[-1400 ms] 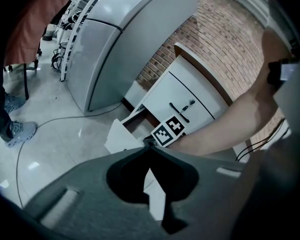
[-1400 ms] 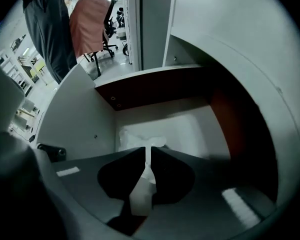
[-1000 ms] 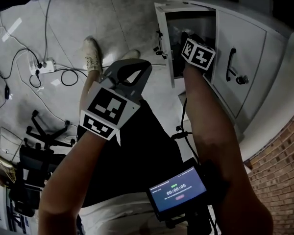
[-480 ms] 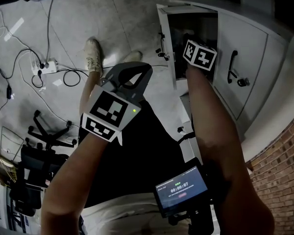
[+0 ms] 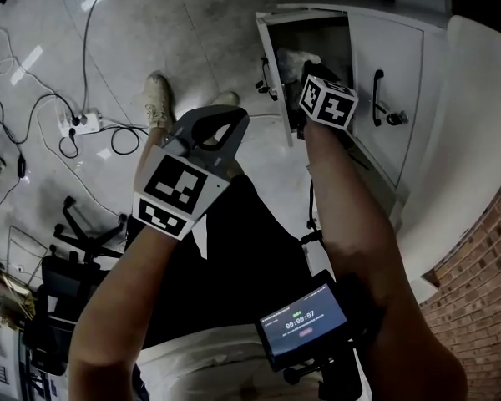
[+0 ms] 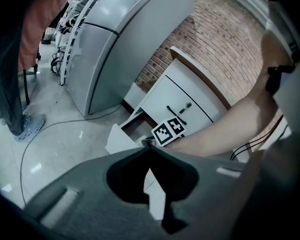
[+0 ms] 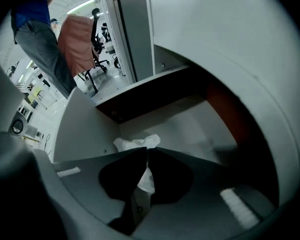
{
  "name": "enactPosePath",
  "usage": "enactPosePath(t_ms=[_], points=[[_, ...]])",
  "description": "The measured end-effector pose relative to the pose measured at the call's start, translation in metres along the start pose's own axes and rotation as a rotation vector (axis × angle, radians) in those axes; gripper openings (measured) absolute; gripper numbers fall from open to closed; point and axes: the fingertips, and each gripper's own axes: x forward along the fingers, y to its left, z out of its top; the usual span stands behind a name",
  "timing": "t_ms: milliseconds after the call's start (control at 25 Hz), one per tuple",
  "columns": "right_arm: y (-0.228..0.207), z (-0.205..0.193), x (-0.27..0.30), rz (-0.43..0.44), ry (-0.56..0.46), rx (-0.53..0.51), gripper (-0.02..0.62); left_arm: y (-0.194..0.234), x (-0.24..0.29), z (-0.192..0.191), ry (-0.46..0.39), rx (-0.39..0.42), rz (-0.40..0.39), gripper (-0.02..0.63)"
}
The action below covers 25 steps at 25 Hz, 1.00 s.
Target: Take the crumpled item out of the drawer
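Note:
The crumpled item is a wad of white paper lying in the open drawer. My right gripper reaches into the drawer. Its jaws are closing, with their tips nearly together and the paper pinched between them. In the head view the drawer stands pulled out of a white cabinet. The crumpled item shows pale just past my right gripper's marker cube. My left gripper hangs over the floor left of the drawer, shut and holding nothing. The left gripper is also in its own view.
The cabinet door beside the drawer carries a dark handle. Cables and a power strip lie on the floor at left, near an office chair base. My shoe is below the left gripper. A brick wall lies behind the cabinet.
The head view has shifted slightly. The right gripper stays at the drawer and the white wad shows more plainly beyond its cube. The left gripper keeps about the same place.

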Motion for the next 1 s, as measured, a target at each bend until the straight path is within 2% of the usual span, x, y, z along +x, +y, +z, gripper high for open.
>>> enactPosePath(t_ms=[240, 440, 640, 1000], points=[[0.001, -0.003, -0.031, -0.013, -0.045, 0.036, 0.026, -0.015, -0.011, 0.001, 0.016, 0.038, -0.013, 0.003], [-0.002, -0.002, -0.054, -0.012, -0.093, 0.126, 0.026, -0.024, -0.018, 0.003, 0.036, 0.067, -0.033, 0.003], [0.001, 0.0, -0.079, -0.027, -0.143, 0.214, 0.025, -0.029, -0.03, 0.007, 0.072, 0.135, -0.072, 0.003], [0.008, -0.004, -0.139, -0.096, -0.221, 0.238, 0.026, -0.038, -0.062, 0.017, 0.107, 0.23, -0.123, 0.003]])
